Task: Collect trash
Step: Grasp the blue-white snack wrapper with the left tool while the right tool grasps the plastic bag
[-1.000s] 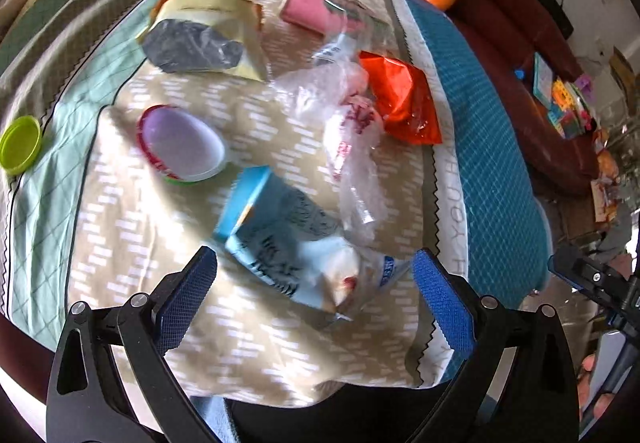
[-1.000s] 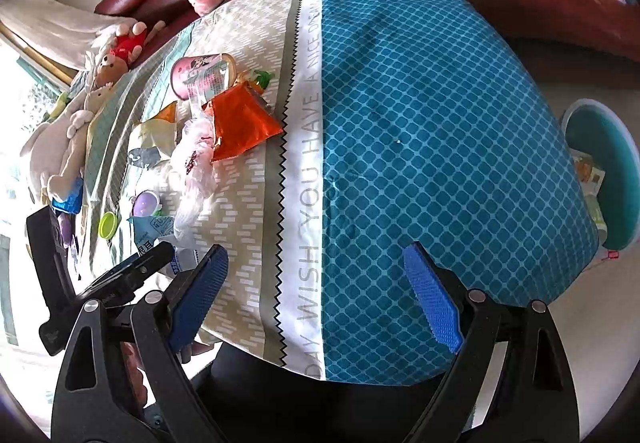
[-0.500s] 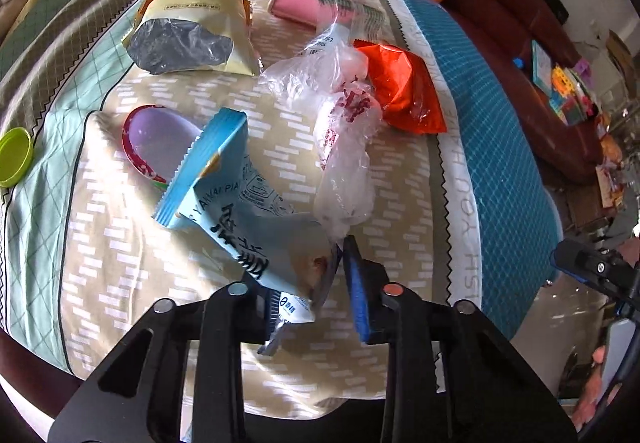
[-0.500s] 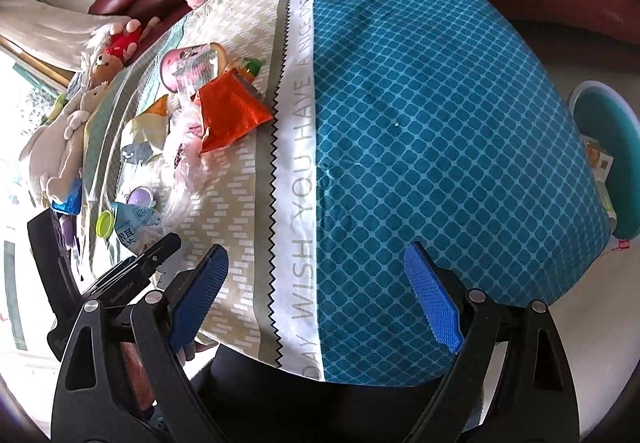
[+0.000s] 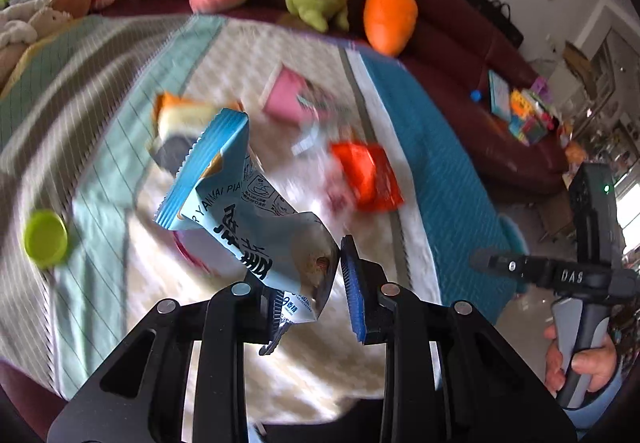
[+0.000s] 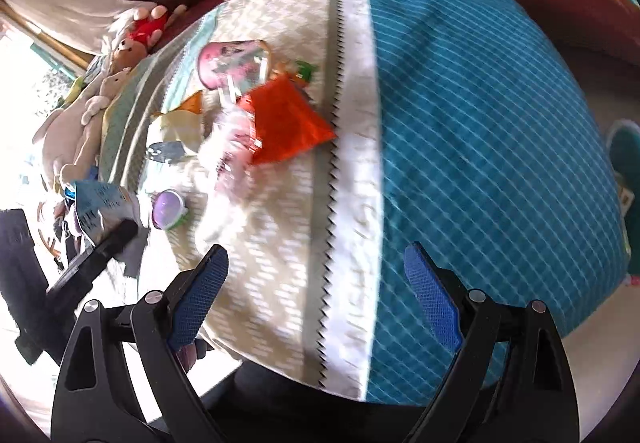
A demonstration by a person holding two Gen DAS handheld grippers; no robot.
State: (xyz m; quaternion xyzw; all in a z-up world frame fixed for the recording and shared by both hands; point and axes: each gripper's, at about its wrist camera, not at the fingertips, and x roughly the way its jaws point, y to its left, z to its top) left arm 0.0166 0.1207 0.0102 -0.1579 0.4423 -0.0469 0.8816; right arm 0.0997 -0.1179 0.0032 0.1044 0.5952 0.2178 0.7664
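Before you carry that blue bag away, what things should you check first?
1. Left gripper jaws pinching the blue snack bag: ok, clamped on its lower end.
2. Bag lifted off the cloth: ok.
3. Right gripper free for more trash: ok, jaws wide, nothing between them.
4. Teal bin in sight: ok, at the right edge on the floor; how full, cannot tell.
5. Trash left on the bedspread: not ok, the orange wrapper, pink cup and purple lid remain.
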